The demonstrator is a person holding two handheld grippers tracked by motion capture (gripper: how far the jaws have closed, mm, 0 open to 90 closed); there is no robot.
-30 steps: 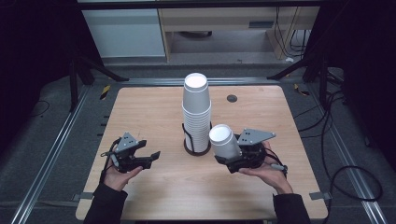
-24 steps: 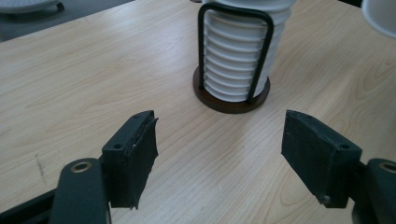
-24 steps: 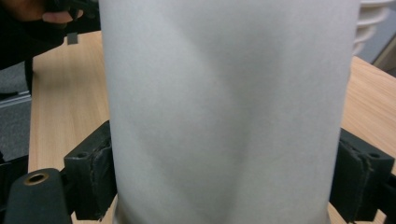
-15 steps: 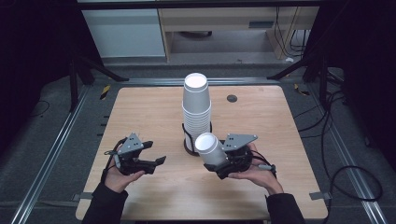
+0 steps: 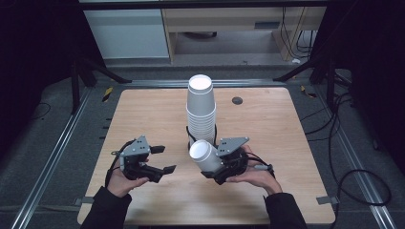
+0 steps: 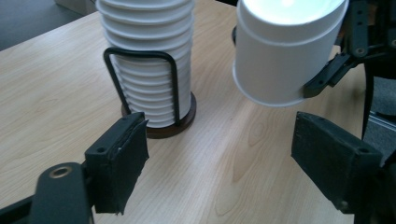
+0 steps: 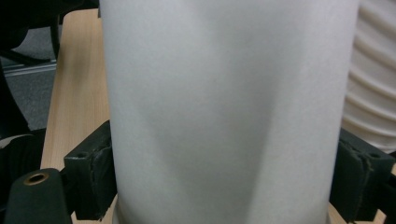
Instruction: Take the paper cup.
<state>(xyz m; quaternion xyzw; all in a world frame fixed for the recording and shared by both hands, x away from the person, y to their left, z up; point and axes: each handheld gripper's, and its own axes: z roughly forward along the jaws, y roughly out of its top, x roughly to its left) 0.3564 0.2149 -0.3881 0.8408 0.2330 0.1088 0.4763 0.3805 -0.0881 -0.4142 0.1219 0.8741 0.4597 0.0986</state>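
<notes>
A person's two hands, sleeved in black, enter from the near edge of a wooden table (image 5: 286,124), each working a hand-held two-jaw gripper. The left gripper (image 5: 161,159) sits over the near left part of the tabletop with nothing between its black pads (image 6: 119,163); its jaws stand apart and have just been opening. The right gripper (image 5: 210,164), just right of the table's middle, is clamped on a single white paper cup (image 5: 204,155), one pad pressing each side of the cup's wall in the right gripper view (image 7: 224,112). The cup is held clear of the tabletop and tilted, its closed base turned up and toward the left gripper, its rim down near the right hand; in the left gripper view it hangs above the wood (image 6: 285,51), between the two grippers. Just behind it stands a tall stack of white paper cups (image 5: 200,107), nested upside down in a black wire holder (image 6: 142,84) on a dark round base, near the table's centre. Farther back, a small dark round grommet (image 5: 237,100) lies in the tabletop, and beyond the far edge stands a pale cabinet (image 5: 129,31) beside a wooden shelf unit (image 5: 224,24)
</notes>
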